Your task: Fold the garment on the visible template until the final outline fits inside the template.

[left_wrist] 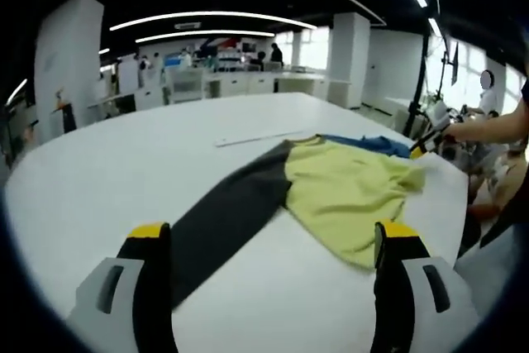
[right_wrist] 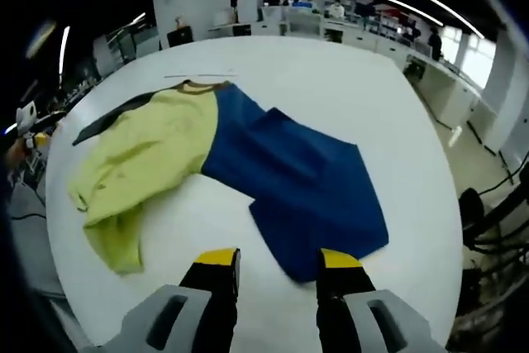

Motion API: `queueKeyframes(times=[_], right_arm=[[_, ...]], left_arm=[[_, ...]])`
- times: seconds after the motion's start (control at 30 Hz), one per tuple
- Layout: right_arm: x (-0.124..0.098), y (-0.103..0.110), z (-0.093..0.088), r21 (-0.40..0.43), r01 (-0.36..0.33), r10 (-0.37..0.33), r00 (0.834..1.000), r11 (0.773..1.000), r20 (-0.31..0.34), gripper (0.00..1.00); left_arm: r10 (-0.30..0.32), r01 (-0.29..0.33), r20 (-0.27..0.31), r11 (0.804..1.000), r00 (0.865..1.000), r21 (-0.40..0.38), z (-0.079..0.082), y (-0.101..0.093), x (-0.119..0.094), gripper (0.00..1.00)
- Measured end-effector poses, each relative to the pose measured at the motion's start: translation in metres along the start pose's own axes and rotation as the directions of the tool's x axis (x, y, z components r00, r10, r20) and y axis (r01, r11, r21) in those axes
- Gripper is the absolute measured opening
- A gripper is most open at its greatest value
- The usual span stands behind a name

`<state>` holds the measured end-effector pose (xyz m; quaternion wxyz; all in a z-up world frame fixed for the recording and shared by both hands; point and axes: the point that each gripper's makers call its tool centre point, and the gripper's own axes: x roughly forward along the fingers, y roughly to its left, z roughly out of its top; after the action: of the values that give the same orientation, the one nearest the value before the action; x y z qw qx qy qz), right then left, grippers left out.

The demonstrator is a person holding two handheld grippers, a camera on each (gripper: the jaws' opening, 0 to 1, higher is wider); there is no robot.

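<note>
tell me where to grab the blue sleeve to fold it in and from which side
Grip the blue sleeve at its free end, the corner nearest the right gripper, coming in low from that near side. The sleeve lies flat and spread on the white table, so its outer edge is the only loose part to pinch, and the yellow body lies straight ahead for the fold.

Open hall: white pillar [left_wrist: 349, 55] flanked by bright windows [left_wrist: 314, 47], curved ceiling light strips [left_wrist: 207, 18] mounted above, white counters [left_wrist: 248, 82] ranged beside it.
</note>
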<state>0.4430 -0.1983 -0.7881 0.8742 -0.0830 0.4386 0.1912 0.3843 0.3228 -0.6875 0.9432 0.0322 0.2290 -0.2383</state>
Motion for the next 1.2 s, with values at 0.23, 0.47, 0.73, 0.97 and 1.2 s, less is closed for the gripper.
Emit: queueKeyframes(times=[0.23, 0.47, 0.73, 0.97, 1.2], right_arm=[[0.005, -0.004, -0.004, -0.059, 0.003, -0.006, 0.999, 0.998, -0.042, 0.20], [0.008, -0.006, -0.004, -0.079, 0.005, -0.010, 0.998, 0.997, -0.064, 0.15], [0.008, -0.009, -0.004, -0.084, 0.005, -0.011, 0.997, 0.996, -0.077, 0.11], [0.008, -0.009, -0.004, -0.086, 0.026, -0.034, 0.996, 0.996, -0.081, 0.03], [0.008, -0.011, -0.005, -0.079, 0.030, -0.036, 0.996, 0.996, -0.080, 0.00]], left_arm=[[-0.028, 0.028, 0.020, 1.000, 0.999, 0.008, 0.005, -0.014, -0.002, 0.99], [-0.039, 0.039, 0.003, 0.999, 0.999, 0.029, -0.001, -0.024, -0.004, 0.99], [-0.042, 0.042, -0.002, 0.998, 0.999, 0.040, -0.003, -0.027, -0.006, 0.96], [-0.043, 0.043, -0.014, 0.998, 0.999, 0.038, -0.009, -0.028, -0.007, 0.95], [-0.036, 0.037, -0.022, 0.999, 0.999, 0.036, -0.014, -0.027, -0.010, 0.94]])
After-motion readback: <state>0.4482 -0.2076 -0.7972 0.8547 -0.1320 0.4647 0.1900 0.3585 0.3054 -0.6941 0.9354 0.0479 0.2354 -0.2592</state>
